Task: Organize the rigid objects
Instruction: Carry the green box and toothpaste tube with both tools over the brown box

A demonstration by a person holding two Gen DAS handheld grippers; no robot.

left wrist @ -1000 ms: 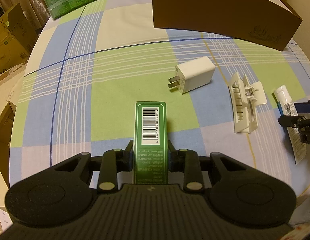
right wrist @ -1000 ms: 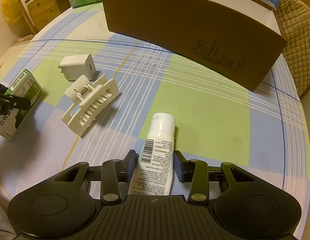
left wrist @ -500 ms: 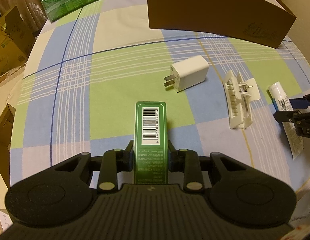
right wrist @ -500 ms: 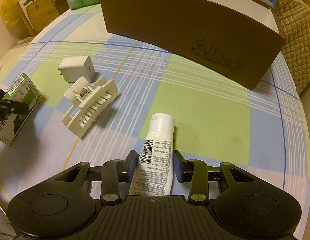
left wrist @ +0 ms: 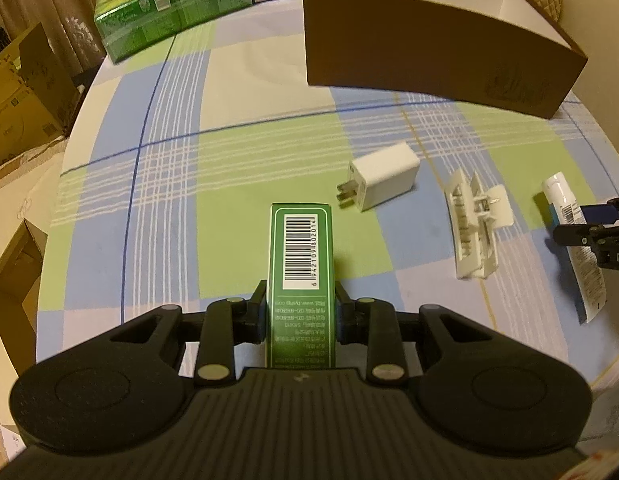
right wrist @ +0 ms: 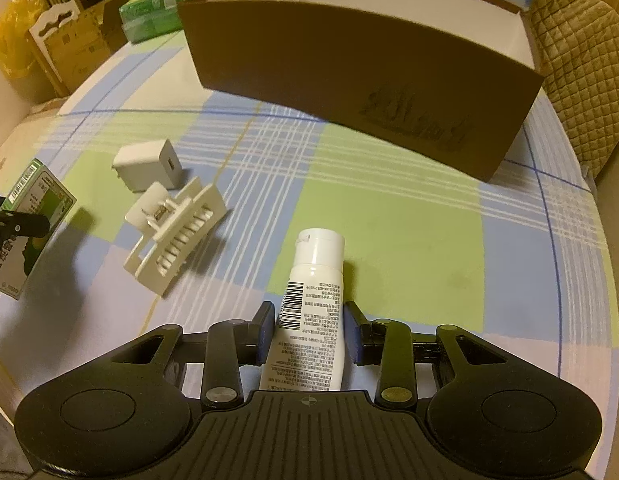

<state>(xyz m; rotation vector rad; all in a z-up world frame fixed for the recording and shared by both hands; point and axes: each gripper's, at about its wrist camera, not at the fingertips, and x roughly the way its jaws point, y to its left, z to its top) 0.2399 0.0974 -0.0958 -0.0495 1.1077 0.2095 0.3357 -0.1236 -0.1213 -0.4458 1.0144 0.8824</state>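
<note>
At the lower centre of the left wrist view, the left gripper (left wrist: 301,312) is clenched on a green carton (left wrist: 300,276); in the right wrist view the right gripper (right wrist: 309,334), jaws just closing, grasps a white tube (right wrist: 309,320); mid-frame lie a white hair clip (right wrist: 177,236) and charger (right wrist: 149,164); the brown box (right wrist: 349,92) stands across the top.

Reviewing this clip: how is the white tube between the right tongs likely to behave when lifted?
The white tube looks like soft plastic, so it may dent under the right tongs. Its glossy printed skin could slip. Its round cap end sticks out past the pads, so it might droop or roll if set down.
</note>
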